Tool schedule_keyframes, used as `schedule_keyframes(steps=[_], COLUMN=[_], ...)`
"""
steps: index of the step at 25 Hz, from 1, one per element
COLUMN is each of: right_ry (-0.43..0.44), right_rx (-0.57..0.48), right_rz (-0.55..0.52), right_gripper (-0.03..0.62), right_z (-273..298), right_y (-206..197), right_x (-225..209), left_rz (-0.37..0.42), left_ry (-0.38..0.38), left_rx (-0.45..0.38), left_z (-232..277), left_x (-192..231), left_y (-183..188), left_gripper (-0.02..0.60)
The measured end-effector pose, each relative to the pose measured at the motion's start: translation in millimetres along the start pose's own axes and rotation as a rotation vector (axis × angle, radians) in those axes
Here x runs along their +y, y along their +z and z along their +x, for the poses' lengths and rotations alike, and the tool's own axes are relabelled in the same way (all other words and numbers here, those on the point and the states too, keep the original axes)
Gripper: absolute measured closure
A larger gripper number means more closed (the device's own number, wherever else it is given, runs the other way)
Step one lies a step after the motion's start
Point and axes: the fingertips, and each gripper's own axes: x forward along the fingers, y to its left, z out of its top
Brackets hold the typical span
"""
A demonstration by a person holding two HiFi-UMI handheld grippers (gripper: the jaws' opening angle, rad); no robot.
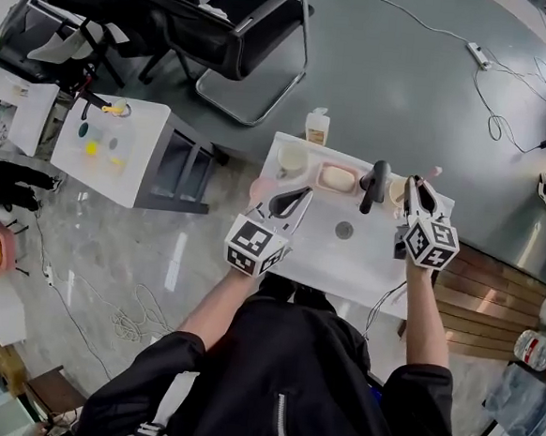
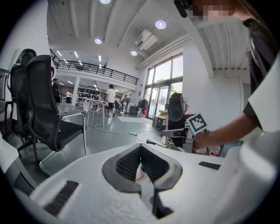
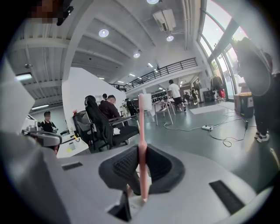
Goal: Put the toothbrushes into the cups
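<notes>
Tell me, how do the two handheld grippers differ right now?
The right gripper clamps an upright pink toothbrush in its jaws; the left gripper has its jaws together, holding nothing. The right gripper is at the right edge of the sink, the left gripper near its left side. Both carry marker cubes.

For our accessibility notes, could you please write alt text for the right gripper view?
The right tongs grip a pink toothbrush upright, head end up. Behind lies a large open office with black chairs, people and tall windows.
</notes>
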Motion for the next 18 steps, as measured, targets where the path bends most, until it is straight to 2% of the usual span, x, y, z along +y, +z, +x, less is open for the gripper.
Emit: schedule_keyframes(steps=[8, 18], right_ry=[-0.034, -0.052], right_rx=[0.079, 0.193], right_rz=[0.005, -0.010], right_gripper=[0.545, 0.545], right_z=[27, 27], right_y=[-35, -80], right_x=[-23, -34], left_rz=[-0.011, -0.017], left_ry=[0.026, 0.027], left_rx=[0.023, 0.033], left_z=[-2, 0], left_x=[16, 19], left_y=[-7, -8], left_gripper=[0.580, 0.580])
